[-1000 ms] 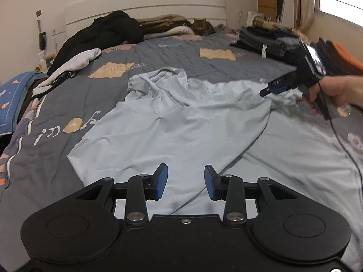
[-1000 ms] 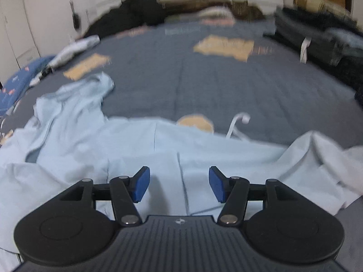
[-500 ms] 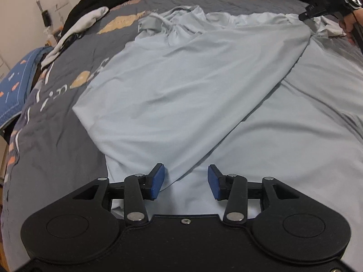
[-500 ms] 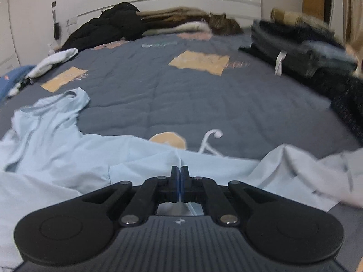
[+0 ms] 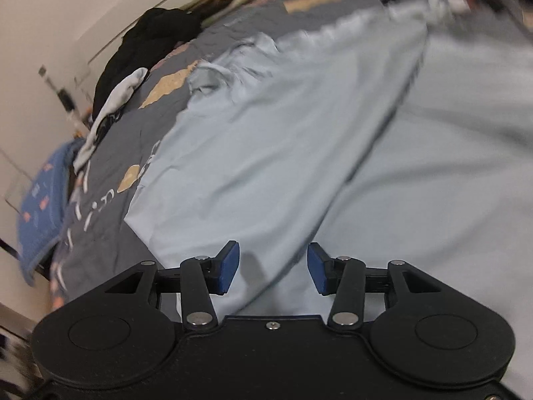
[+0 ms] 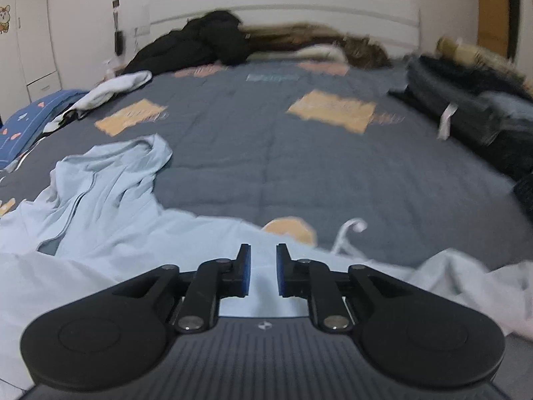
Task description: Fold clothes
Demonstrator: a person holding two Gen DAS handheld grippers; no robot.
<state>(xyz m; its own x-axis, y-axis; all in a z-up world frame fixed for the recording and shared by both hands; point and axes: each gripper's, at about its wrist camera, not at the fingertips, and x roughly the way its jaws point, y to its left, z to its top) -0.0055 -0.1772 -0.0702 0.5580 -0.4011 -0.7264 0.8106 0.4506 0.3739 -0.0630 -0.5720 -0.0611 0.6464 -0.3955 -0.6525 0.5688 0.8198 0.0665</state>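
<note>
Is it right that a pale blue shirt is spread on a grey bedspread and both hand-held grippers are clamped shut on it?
Not quite. The pale blue shirt does lie on the grey bedspread, but neither gripper is clamped. The left wrist view shows the left hand-held gripper with its jaws wide apart over the cloth, and the right wrist view shows the right hand-held gripper with a gap between its jaws.

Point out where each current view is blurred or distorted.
Left wrist view: tilted, with motion smear along the top right over the light blue garment; left gripper sharp. Right wrist view: fisheye-bent headboard, smeared far clothes pile; right gripper crisp.
</note>
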